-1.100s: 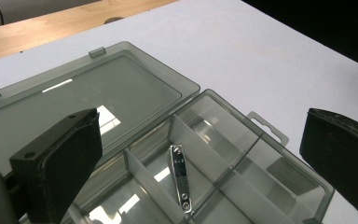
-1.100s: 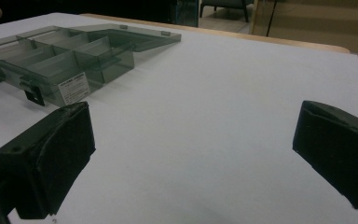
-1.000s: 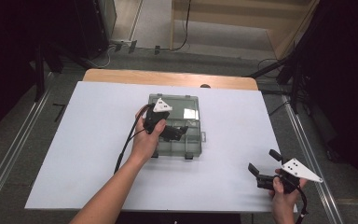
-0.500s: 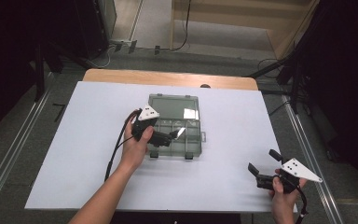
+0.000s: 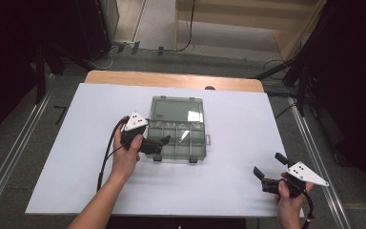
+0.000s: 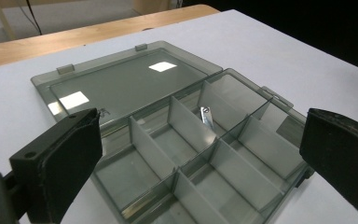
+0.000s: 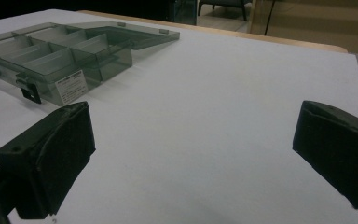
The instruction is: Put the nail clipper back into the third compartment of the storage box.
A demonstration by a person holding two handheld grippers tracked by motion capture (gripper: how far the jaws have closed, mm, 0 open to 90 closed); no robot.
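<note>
A smoky clear compartment box (image 5: 196, 151) lies at the table's middle, its lid (image 5: 176, 109) folded flat on the far side. One small shiny metal piece (image 6: 207, 116) rests in a middle compartment; the other compartments look bare. My left gripper (image 5: 161, 145) hovers at the box's front left corner, open, with nothing between its jaws, which frame the box in the left gripper view. My right gripper (image 5: 269, 165) is held open and holds nothing, low over the table's front right corner, well away from the box (image 7: 51, 60).
A white sheet (image 5: 238, 124) covers the table, and a wooden strip (image 5: 171, 80) shows along the far edge. Metal rails (image 5: 14, 152) run along both sides on the floor. A white label (image 7: 71, 84) is stuck on the box's end wall.
My left gripper has drawn back from over the box's middle toward the person, to its front left corner. The right gripper has stayed put.
</note>
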